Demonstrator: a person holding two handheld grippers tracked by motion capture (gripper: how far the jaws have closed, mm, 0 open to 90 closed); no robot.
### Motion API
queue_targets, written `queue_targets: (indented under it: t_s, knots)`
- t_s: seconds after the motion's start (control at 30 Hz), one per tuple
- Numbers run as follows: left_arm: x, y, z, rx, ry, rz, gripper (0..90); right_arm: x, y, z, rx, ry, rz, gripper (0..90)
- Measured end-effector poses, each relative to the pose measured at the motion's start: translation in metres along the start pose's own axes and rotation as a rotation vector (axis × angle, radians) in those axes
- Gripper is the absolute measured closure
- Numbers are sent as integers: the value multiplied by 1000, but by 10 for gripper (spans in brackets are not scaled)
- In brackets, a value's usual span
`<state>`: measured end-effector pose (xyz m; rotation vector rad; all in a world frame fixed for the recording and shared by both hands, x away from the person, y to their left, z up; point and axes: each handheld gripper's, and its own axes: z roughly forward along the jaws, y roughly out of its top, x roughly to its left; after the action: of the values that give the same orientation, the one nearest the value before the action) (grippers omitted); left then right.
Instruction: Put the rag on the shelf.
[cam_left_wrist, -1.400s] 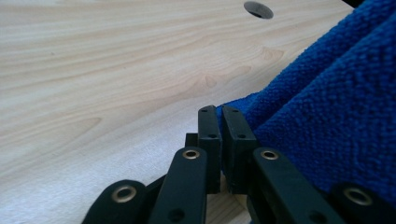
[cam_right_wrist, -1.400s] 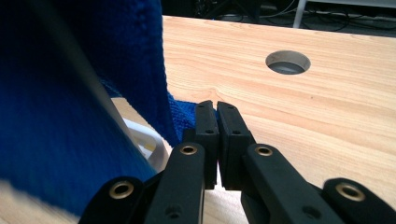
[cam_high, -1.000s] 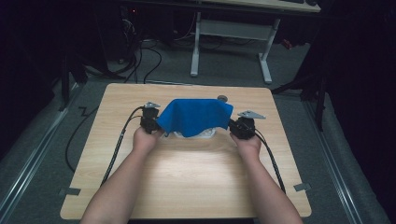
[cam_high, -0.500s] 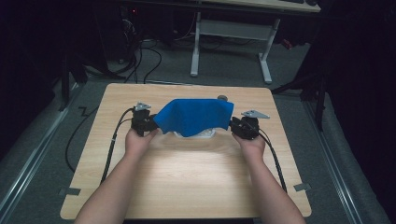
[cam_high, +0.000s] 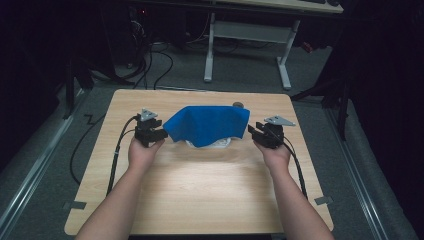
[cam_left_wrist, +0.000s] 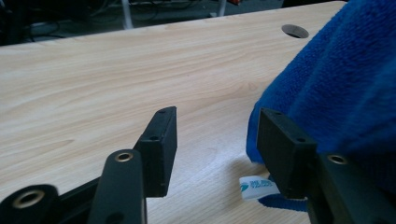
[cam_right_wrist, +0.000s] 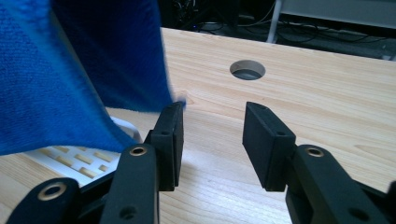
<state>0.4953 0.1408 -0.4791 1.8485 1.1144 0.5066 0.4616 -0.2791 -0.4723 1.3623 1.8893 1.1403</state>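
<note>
Your left gripper (cam_left_wrist: 212, 149) stands with its jaws wide apart and nothing between them; the blue towel (cam_left_wrist: 336, 79) hangs just past the outer side of the right-hand jaw in the left gripper view, with a small white label (cam_left_wrist: 256, 185) poking out under its hem. Your right gripper (cam_right_wrist: 212, 140) is spread just as wide and also holds nothing, though the towel's corner (cam_right_wrist: 180, 100) brushes the tip of its left-hand jaw in the right gripper view.

From above, your left gripper (cam_high: 159, 133) sits just beside the towel's left edge and your right gripper (cam_high: 254, 131) just beside its right edge, each in one of your hands. The towel (cam_high: 207, 125) is draped over a white slatted object (cam_high: 210, 144), whose rim peeks out along the near side; what that object is I cannot tell. The towel's long axis runs left to right across the table, between your two grippers, and it bulges upward in the middle with its lower edge sagging toward you.

All this sits on a light wooden table (cam_high: 200, 190) with a round hole (cam_high: 238, 105) near the far edge, just behind the towel. Past the table lies grey floor with loose black cables (cam_high: 150, 60) and the white legs of another desk (cam_high: 247, 45); the rest of the room is dark.
</note>
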Motion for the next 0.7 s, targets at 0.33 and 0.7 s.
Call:
queue_targets:
  t_s: [0.33, 0.7]
  knots:
    - [3, -4, -13, -7, 27, 13, 447, -3, 0, -7, 10, -8, -12, 532]
    - [15, -18, -31, -2, 39, -12, 433, -1, -6, -21, -3, -20, -51, 492]
